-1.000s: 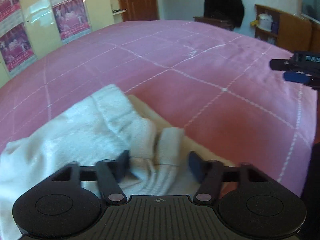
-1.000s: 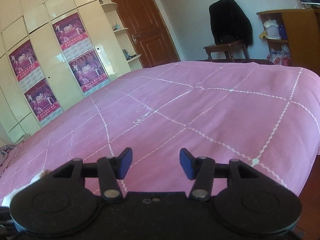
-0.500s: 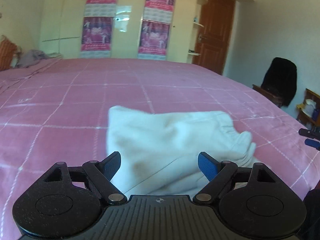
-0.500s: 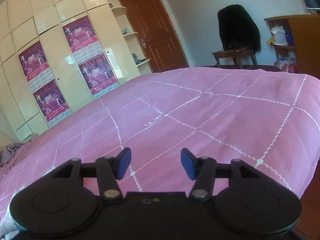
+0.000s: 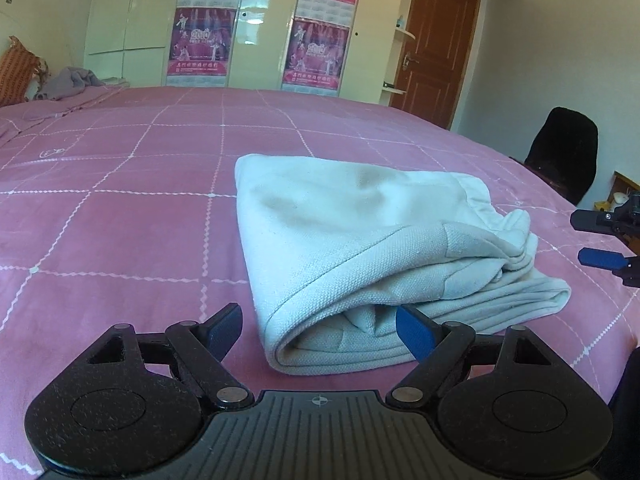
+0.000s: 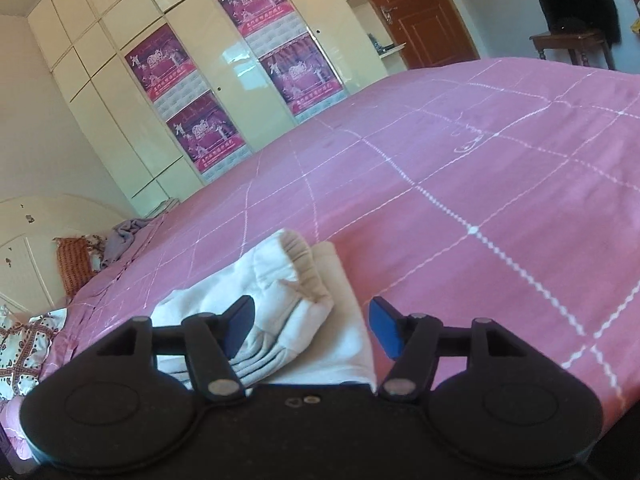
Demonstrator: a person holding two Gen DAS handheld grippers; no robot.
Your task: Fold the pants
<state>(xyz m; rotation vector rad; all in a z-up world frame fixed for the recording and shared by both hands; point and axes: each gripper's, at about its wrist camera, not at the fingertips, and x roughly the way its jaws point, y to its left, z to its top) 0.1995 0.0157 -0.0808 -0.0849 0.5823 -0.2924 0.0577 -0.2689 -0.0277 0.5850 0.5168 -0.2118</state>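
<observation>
The white pants (image 5: 360, 248) lie folded into a thick bundle on the pink bed, with the elastic waistband at the right end. My left gripper (image 5: 320, 330) stands open just in front of the bundle's near fold, and its pads touch nothing. In the right wrist view the same pants (image 6: 288, 304) lie below my right gripper (image 6: 310, 326). Its jaws are opening above the waistband end and hold nothing. The right gripper (image 5: 600, 240) also shows at the right edge of the left wrist view.
A pink bedspread (image 5: 120, 220) with a white grid covers the bed. Cream wardrobes with posters (image 5: 200, 20) and a brown door (image 5: 436, 40) stand behind. A dark garment hangs over a chair (image 5: 560, 152) at the right. Pillows and a crumpled cloth (image 6: 72, 260) lie by the headboard.
The left gripper let go of the waistband, swung around to the bundle's folded side and widened. The right gripper turned left, bringing the pants under it, and its jaws spread wider.
</observation>
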